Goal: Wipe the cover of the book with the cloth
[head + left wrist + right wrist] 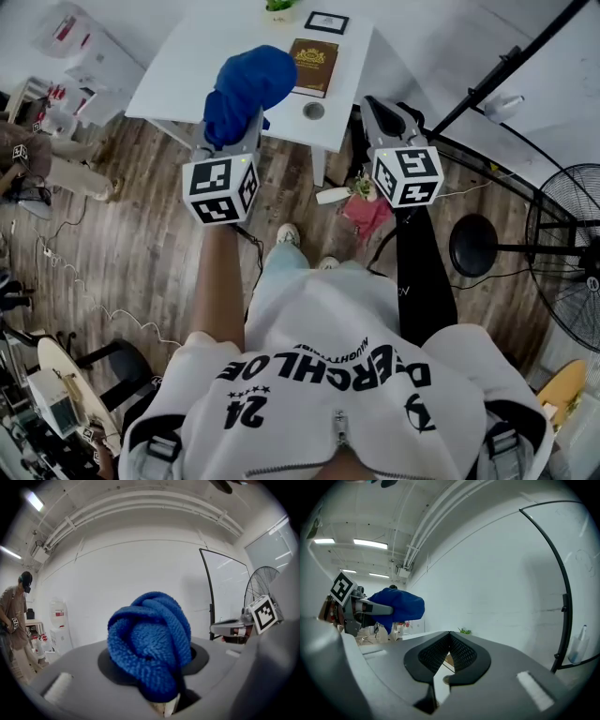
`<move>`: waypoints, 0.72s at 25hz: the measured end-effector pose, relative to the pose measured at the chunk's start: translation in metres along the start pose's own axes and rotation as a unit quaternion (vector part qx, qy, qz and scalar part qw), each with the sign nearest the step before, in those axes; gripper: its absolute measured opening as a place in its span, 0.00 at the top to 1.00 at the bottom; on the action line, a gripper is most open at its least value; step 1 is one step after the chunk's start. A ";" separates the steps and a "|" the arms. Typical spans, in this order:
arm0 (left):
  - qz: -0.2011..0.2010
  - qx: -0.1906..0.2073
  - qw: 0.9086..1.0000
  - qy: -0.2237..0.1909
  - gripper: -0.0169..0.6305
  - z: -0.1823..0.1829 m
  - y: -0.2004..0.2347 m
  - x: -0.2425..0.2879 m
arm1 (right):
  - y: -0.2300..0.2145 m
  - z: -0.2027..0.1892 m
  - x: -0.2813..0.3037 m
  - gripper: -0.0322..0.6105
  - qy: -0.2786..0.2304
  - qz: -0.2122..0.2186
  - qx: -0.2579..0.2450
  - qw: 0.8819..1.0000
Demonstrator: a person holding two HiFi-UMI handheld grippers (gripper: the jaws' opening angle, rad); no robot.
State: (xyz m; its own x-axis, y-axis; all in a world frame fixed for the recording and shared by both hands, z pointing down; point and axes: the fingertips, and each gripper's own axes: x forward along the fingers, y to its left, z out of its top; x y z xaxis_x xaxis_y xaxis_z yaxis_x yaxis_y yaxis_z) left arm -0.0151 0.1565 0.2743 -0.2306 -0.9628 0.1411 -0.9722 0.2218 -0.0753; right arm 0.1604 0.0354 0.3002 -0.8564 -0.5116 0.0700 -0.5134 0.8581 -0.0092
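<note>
A: How many tools are there, and what are they doing?

B: Two. The left tool [242,120] has its jaws clamped on one blue cloth [246,89]. The cloth is bunched into a thick wad that bulges out past the tips. The right tool [449,641] has its tips pressed together with nothing between them.

A: And the book?

B: There is one book [314,66], brown with gold print on the cover. It lies flat on the white worktop [187,66], near the edge closest to the person.

A: Is the cloth on it?

B: No. From the head view the wad sits just left of the book, with no overlap. I can't tell whether it touches the worktop.

A: Is anything else up there?

B: Three more things, one of each. There is a dark framed picture [326,22] beyond the book, a small green plant [281,7] at the far edge, and a little round object [314,111] near the book's closest end.

A: And what's around the worktop?

B: One standing fan [572,244] is on the right, on the wood floor [141,216]. One other person [16,616] stands off to the left.
</note>
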 end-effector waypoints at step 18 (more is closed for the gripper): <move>-0.100 0.010 0.995 -0.025 0.60 0.018 0.075 0.188 | -0.055 0.005 0.153 0.95 0.013 -0.091 -0.010 0.996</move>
State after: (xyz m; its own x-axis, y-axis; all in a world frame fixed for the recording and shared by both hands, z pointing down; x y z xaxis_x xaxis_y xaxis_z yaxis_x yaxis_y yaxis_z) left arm -0.1302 -0.0106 0.2773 -0.0301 -0.9939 0.1059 -0.9972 0.0227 -0.0711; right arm 0.0570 -0.0906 0.3067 -0.7468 -0.6583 0.0950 -0.6592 0.7515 0.0257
